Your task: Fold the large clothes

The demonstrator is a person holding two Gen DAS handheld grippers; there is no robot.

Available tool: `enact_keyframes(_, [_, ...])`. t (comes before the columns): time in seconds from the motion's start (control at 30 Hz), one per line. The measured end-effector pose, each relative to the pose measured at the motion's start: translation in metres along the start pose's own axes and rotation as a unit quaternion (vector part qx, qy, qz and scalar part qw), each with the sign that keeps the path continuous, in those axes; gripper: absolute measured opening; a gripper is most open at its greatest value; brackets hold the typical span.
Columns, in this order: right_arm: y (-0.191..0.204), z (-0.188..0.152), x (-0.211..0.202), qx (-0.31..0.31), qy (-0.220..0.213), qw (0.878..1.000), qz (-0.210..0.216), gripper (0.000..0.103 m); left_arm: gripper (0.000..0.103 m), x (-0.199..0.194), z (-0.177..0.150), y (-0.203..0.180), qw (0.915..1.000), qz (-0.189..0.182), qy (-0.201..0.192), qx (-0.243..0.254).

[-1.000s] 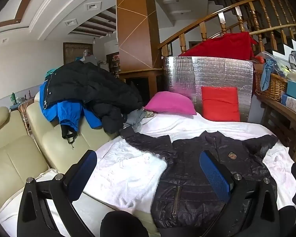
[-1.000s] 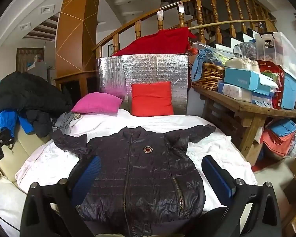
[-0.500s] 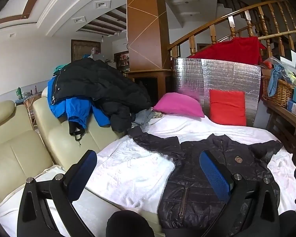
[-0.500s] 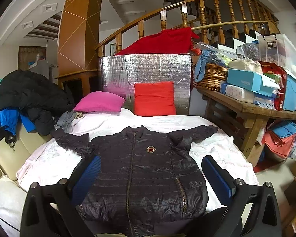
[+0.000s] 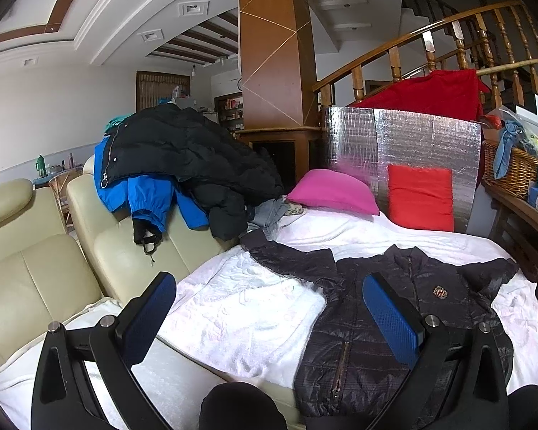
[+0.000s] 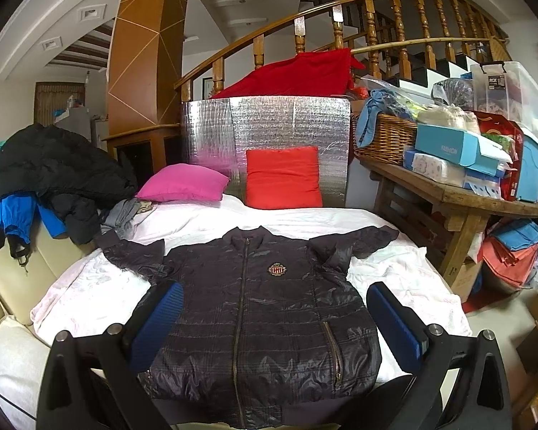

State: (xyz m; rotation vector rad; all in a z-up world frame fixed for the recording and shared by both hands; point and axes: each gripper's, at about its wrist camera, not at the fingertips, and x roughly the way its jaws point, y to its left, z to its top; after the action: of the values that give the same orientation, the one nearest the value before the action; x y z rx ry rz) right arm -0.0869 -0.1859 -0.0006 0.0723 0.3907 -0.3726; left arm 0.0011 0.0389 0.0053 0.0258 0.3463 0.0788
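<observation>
The white bedspread is covered mid-way by the dark quilted jacket, laid flat, zipped, front up, sleeves spread out to both sides. It sits dead ahead of the right gripper, jaws released and empty, and ahead-right of the left gripper, also spread wide with nothing held. Probably a sleeve should be pinched near the cuff first (slippery fabric, so a deep bite) and folded across the chest badge.

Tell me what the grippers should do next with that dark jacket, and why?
Probably bring the left gripper down onto the left sleeve to fold it inward. The dark jacket lies flat and zipped on the white blanket, sleeves spread, and both grippers, including the right gripper, hang above it with open, empty jaws.
</observation>
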Motion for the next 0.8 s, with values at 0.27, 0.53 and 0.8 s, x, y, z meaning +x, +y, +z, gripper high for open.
enact_keyframes(0.27, [-0.0008,-0.0014,0.0007,0.001,0.002,1.000,0.001,0.103,0.103,0.0038,-0.0010,0.0003,1.0000,0.000,0.004,0.000])
enact_keyframes(0.53, [0.0000,-0.0025,0.0016,0.001,0.004,1.000,0.001,0.103,0.103,0.0056,-0.0028,0.0021,1.0000,-0.001,0.007,0.001])
enact_keyframes(0.8, [-0.0001,-0.0048,0.0059,0.003,0.010,1.000,0.001,0.103,0.103,0.0092,-0.0045,-0.0002,0.9999,-0.001,0.011,0.006])
